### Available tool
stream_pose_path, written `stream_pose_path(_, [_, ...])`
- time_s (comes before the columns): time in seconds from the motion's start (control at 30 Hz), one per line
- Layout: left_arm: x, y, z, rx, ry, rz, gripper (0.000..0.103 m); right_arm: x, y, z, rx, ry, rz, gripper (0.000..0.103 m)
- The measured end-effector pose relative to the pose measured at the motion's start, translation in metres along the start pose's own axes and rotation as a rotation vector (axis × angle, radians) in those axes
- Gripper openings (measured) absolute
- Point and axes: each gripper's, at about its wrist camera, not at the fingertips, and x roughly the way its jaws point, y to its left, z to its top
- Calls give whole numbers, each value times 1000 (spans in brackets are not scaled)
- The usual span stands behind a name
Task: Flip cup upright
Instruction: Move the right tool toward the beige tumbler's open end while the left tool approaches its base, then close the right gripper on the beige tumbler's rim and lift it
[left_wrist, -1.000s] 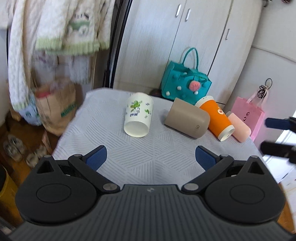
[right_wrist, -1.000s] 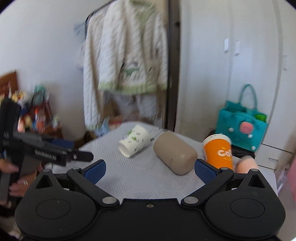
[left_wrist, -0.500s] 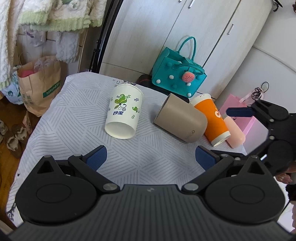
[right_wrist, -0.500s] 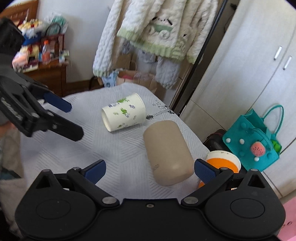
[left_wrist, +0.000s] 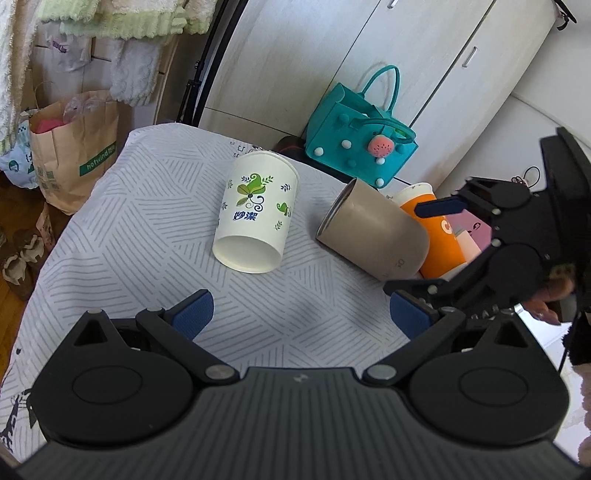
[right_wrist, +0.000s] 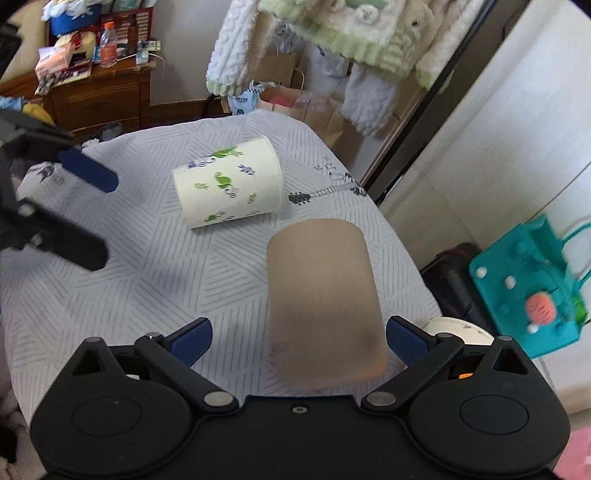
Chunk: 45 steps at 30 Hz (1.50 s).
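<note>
While 4 cups lie on the patterned tablecloth (left_wrist: 110, 236), the tan cup (right_wrist: 321, 295) rests on its side between the spread fingers of the right gripper (right_wrist: 298, 338), ungrasped. Beside it lie 1 white leaf-print paper cup (left_wrist: 255, 214), 1 orange cup (left_wrist: 439, 229) and 1 pink cup (left_wrist: 468, 246). The left gripper (left_wrist: 301, 314) hovers released.

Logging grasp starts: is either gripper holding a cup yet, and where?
Nothing is held. Left gripper and right gripper are both open; the tan cup lies between the right jaws, ungripped.
</note>
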Motion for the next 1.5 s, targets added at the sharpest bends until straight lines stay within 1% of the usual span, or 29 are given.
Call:
stream_pose_path(0.1, [5, 2, -2, -4, 13, -17, 103, 5, -7, -1, 10, -7, 9, 100])
stream_pose_path(0.23, [11, 4, -3, -7, 25, -30, 103, 11, -13, -3, -7, -22, 27, 100])
stream_pose_path(0.4, [11, 3, -3, -9, 18, -41, 103, 22, -15, 0, -20, -6, 20, 99])
stream_pose_path(0.5, [8, 2, -5, 8, -7, -30, 103, 27, -14, -1, -20, -7, 32, 99])
stream_pose_path(0.57, [7, 0, -6, 31, -16, -12, 103, 32, -15, -1, -29, -1, 19, 99])
stream_pose_path(0.6, [7, 0, -6, 35, -19, -8, 103, 34, -15, -1, -28, 3, 15, 98])
stream_pose_path(0.7, [5, 0, -7, 40, -22, -15, 103, 41, -20, -2, 0, 23, 12, 90])
stream_pose_path(0.73, [5, 0, -7, 42, -22, -17, 103, 43, -22, -2, 7, 32, 12, 85])
stream_pose_path(0.77, [5, 0, -7, 44, -22, -18, 103, 45, -22, -3, 14, 44, 16, 83])
stream_pose_path(0.8, [5, 0, -8, 45, -21, -18, 103, 46, -22, -2, 21, 51, 17, 83])
stream_pose_path(0.9, [2, 1, -10, 44, -19, -19, 103, 45, -20, -3, 32, 51, 9, 83])
stream_pose_path(1.17, [-8, 2, -17, 32, -22, -18, 103, 32, -10, -2, 114, 66, -15, 82])
stream_pose_path(1.3, [-17, 2, -22, 25, -23, -32, 103, 16, -2, -3, 117, 56, -26, 81])
stream_pose_path(1.5, [-30, -2, -34, 34, -21, -56, 103, -1, 21, -12, 110, 80, -41, 81])
